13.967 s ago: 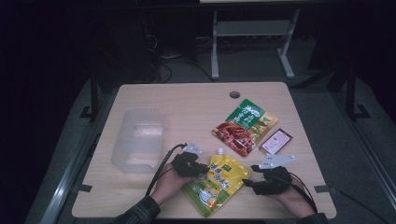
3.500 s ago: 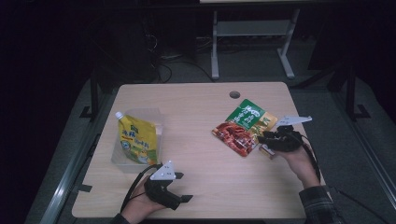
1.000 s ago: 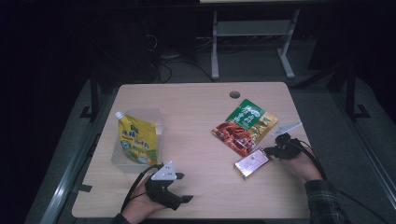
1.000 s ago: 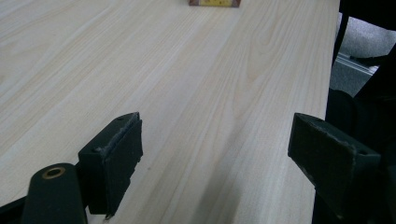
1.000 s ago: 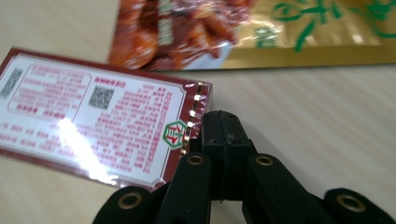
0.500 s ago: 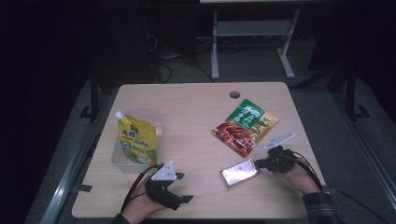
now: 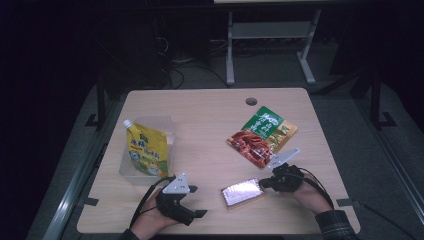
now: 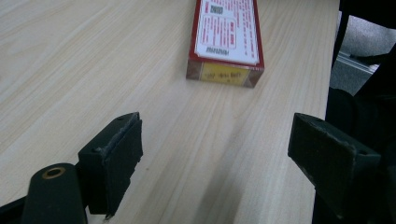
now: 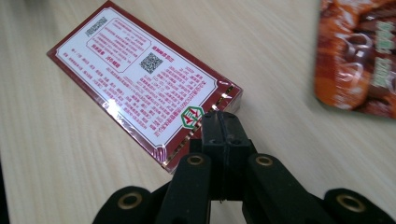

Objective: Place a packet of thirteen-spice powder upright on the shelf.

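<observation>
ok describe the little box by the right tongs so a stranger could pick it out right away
On the wooden table, look along the near edge, between the two hands. The small flat box lies there, just left of the right tongs, whose jaws are closed at its end. Unlike the soft yellow pouch and red-green snack bag, it is rigid, with a dark red border around a white printed panel.

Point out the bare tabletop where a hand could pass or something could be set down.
Widest free patch: the middle strip between the clear bin holding the yellow pouch and the red snack bag, back to the round hole. Crowded: the near edge, with the left gripper, the red box and the right gripper.
</observation>
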A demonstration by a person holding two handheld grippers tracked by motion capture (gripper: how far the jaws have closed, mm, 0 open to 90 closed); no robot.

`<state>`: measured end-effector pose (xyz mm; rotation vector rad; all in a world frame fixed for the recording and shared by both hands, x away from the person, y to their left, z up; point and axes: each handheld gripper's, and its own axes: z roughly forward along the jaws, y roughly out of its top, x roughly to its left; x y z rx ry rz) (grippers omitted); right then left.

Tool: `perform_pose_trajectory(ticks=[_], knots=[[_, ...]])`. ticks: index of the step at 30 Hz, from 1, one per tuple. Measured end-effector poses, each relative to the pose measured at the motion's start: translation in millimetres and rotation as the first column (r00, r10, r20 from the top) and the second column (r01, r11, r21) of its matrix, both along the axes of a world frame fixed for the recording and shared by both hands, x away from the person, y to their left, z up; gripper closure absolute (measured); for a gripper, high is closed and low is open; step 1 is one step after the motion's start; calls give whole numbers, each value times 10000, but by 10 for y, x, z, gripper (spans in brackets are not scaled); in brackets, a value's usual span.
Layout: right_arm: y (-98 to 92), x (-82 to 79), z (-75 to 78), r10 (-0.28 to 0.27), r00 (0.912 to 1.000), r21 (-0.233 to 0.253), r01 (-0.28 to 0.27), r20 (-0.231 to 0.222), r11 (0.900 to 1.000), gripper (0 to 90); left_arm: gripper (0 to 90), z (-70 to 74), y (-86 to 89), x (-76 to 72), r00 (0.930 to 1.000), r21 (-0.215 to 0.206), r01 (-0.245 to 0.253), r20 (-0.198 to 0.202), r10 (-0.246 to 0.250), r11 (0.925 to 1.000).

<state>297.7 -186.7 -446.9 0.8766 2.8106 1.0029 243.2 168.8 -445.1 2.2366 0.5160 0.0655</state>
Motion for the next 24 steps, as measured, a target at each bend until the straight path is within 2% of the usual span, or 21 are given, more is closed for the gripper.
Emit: perform_pose_trajectory(ticks=[7,8,11,12,13,15,17,20,21,22,23,24], knots=[[181,-50,-10,563,9984,55,-564,47,9984,897,171,-2,-7,0,10000,49,42,33,-42,10000],[234,-57,-11,795,9967,20,-795,177,9968,897,171,-2,-8,-3,10000,38,46,27,-46,10000],[255,-70,-1,741,9972,105,-743,125,9972,897,171,-1,-9,-4,10000,36,57,14,-57,10000],[242,-63,3,779,9966,17,-780,261,9970,896,171,-1,-11,-4,10000,20,89,5,-89,10000],[214,-75,25,534,9983,162,-537,222,9984,874,170,-2,-20,-4,9999,10,161,37,-161,9999],[164,-84,46,407,9987,185,-413,320,9990,842,170,-5,-31,-7,9999,-35,135,4,-135,9999],[111,-105,60,144,9995,299,-153,298,9994,798,170,-18,-75,4,9995,90,327,-28,-327,9994],[45,-163,61,-136,9994,386,123,323,9992,684,170,-33,-150,8,9989,88,475,-27,-475,9988],[45,-163,61,-136,9994,386,123,323,9992,684,170,-33,-150,8,9989,88,475,-27,-475,9988],[12,-195,57,-357,9986,479,338,382,9983,595,170,-47,-208,15,9982,166,597,18,-598,9981],[12,-195,57,-357,9986,479,338,382,9983,595,170,-47,-208,15,9982,166,597,18,-598,9981],[-17,-226,52,-521,9981,572,501,327,9971,533,170,-64,-250,31,9979,193,642,6,-643,9977]])
